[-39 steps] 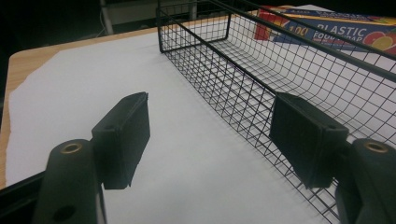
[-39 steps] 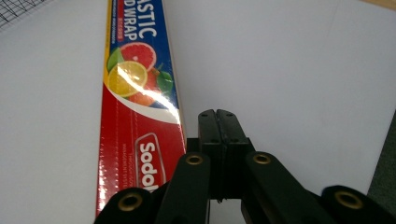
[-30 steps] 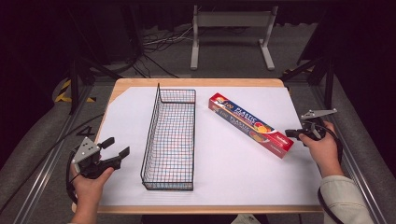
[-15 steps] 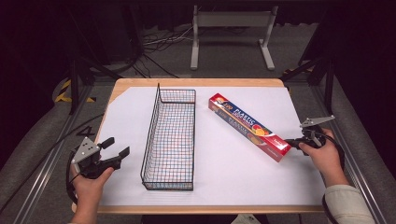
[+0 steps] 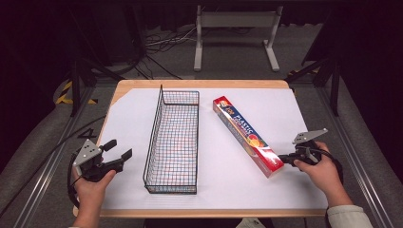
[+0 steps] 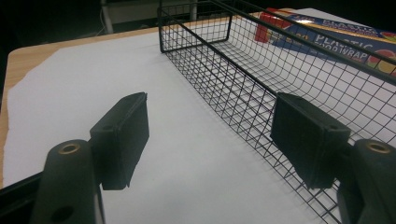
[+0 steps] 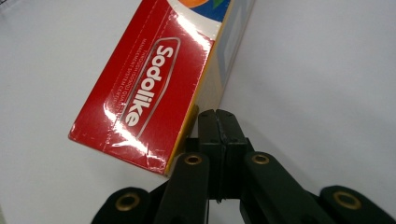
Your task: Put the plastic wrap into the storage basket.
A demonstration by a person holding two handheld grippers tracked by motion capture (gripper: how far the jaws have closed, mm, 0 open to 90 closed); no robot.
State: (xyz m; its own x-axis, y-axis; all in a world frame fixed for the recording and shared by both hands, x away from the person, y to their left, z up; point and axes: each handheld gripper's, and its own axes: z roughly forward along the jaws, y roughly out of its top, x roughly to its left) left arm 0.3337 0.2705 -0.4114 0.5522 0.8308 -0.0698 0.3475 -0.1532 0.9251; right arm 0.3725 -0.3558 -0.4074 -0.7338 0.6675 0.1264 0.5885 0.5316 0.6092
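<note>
A long red and blue box of plastic wrap [image 5: 244, 135] lies slantwise on the white sheet, right of a black wire basket [image 5: 153, 137]. My right gripper [image 5: 281, 159] is shut with nothing between its jaws, and its tip is against the box's near right corner. The right gripper view shows the closed jaws [image 7: 217, 126] beside the box's red end [image 7: 154, 88]. My left gripper [image 5: 119, 149] rests open on the sheet, left of the basket's near end. In the left gripper view its jaws [image 6: 210, 135] stand wide apart, with the basket's mesh wall [image 6: 243, 88] and the box [image 6: 327, 39] beyond.
A white sheet [image 5: 128, 118] covers most of the wooden table [image 5: 199, 84]. The basket holds nothing. Bare sheet lies left of the basket and right of the box. Dark floor, cables and a metal stand [image 5: 235, 21] are behind the table.
My shut right gripper has moved toward the person and leftward. The box's near end has swung the same way, so the box now lies steeper. The left gripper has stayed put.
</note>
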